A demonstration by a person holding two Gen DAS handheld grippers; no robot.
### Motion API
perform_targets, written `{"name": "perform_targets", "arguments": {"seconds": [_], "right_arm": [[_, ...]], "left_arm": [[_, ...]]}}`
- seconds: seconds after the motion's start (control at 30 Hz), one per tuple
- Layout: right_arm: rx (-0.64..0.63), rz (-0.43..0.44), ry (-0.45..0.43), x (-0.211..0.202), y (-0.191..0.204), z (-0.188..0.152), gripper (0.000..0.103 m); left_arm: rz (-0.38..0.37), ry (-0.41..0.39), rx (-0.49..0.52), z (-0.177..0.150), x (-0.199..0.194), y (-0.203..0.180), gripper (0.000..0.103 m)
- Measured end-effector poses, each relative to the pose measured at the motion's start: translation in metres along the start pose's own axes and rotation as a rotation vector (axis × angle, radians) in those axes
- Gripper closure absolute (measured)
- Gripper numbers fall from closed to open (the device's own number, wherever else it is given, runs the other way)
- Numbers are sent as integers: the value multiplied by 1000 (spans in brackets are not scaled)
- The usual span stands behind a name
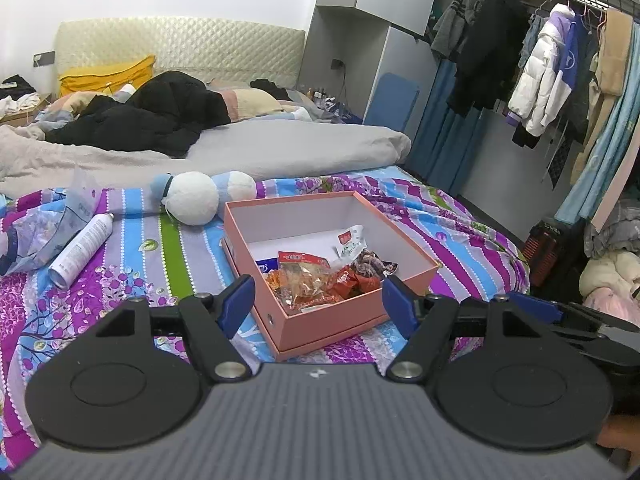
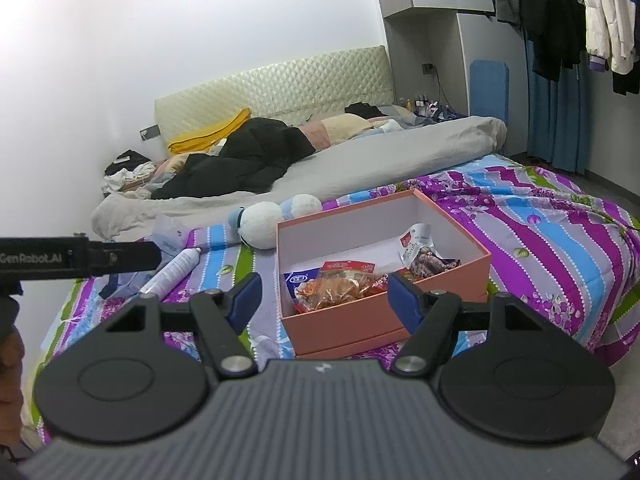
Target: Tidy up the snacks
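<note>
An open pink cardboard box (image 1: 320, 326) sits on the striped floral bedspread (image 1: 132, 248). Inside it lie several snack packets: a red and clear one (image 1: 304, 276), a white and green one (image 1: 352, 242), a dark one (image 1: 372, 266) and a blue one (image 1: 266, 268). My left gripper (image 1: 318, 300) hovers just short of the box's near corner, open, with nothing held. My right gripper (image 2: 324, 296) is also open and empty, facing the box (image 2: 344, 328) from its near side. The left gripper's body (image 2: 80, 258) shows at the left edge of the right wrist view.
A white spray can (image 1: 82, 250) and a clear plastic bag (image 1: 76, 204) lie left of the box. A white and blue plush toy (image 1: 196, 196) rests behind it. A grey duvet (image 1: 280, 148) and a black coat (image 1: 152, 116) cover the far bed. Hanging clothes (image 1: 540, 80) line the right.
</note>
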State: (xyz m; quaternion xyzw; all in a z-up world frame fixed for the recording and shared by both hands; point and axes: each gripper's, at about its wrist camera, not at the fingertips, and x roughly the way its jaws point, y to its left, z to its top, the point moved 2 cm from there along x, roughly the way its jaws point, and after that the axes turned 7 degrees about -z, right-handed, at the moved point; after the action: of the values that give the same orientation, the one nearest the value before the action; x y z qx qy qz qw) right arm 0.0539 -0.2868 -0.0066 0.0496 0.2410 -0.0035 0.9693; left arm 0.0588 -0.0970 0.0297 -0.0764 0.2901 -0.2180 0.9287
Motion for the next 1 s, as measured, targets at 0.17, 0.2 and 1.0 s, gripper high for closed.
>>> {"name": "perform_targets", "arguments": {"seconds": [0.17, 0.2, 1.0], "right_arm": [[-1, -7, 2, 0, 0, -1, 32], [-1, -8, 1, 0, 0, 0, 32], [43, -52, -6, 3, -11, 2, 0]], "left_arm": [[-3, 7, -7, 0, 4, 1, 28], [-3, 9, -8, 0, 4, 1, 28], [3, 20, -2, 4, 11, 2, 0]]}}
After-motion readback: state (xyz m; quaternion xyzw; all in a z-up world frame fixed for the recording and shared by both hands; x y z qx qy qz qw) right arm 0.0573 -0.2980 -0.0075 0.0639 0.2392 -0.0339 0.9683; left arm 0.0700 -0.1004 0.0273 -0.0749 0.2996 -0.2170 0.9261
